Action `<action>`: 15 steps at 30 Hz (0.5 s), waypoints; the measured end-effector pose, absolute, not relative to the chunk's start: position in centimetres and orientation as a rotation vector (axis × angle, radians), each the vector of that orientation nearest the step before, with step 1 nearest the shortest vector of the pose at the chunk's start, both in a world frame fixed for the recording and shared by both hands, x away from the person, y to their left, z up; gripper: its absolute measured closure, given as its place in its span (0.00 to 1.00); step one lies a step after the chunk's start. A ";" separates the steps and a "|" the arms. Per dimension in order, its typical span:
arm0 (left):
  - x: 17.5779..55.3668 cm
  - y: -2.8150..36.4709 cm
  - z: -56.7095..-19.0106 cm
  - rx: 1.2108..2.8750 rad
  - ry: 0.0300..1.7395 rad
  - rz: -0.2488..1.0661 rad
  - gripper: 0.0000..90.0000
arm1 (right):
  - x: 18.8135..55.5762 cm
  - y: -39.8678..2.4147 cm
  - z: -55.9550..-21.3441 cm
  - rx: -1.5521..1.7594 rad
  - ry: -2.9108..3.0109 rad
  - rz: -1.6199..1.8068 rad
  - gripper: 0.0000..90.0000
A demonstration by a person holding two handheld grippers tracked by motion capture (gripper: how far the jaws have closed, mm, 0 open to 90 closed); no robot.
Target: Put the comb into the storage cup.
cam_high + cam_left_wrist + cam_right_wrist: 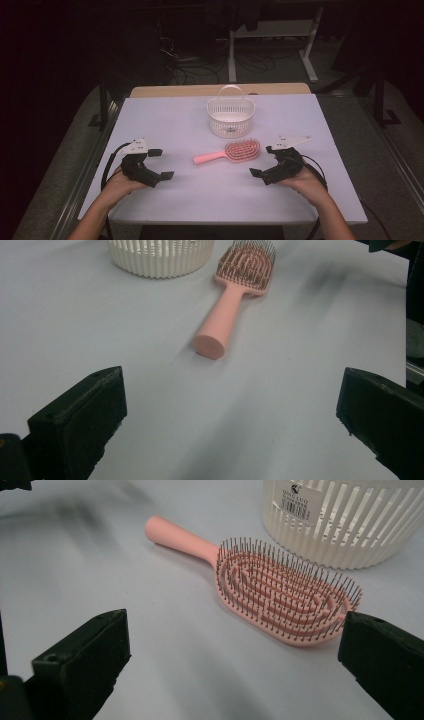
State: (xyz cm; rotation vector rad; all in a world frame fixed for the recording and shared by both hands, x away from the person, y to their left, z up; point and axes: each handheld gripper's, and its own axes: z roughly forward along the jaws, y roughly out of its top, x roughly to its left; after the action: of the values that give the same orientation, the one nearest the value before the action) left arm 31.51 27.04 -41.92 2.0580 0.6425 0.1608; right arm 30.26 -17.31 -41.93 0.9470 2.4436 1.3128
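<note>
The room around the surface (175, 120) is dim, nearly black at the left and far edges, while the white top is evenly lit from above with a faint bluish cast. Shadows are soft and short. In both gripper views the near black jaws are slightly out of focus, and smeared grey shadows streak the far corners.

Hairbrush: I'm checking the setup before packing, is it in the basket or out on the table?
Out. The pink hairbrush lies bristles up on the white table, in front of the white basket.
</note>
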 end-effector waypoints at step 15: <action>31.5 27.8 -41.9 2.049 0.625 0.191 0.00 | 29.5 -19.0 -42.6 0.968 2.409 1.333 0.00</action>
State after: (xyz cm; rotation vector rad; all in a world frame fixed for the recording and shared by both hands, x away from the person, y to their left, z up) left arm 31.48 27.81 -41.86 2.0490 0.6252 0.1908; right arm 29.51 -19.04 -42.62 0.9681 2.4091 1.3328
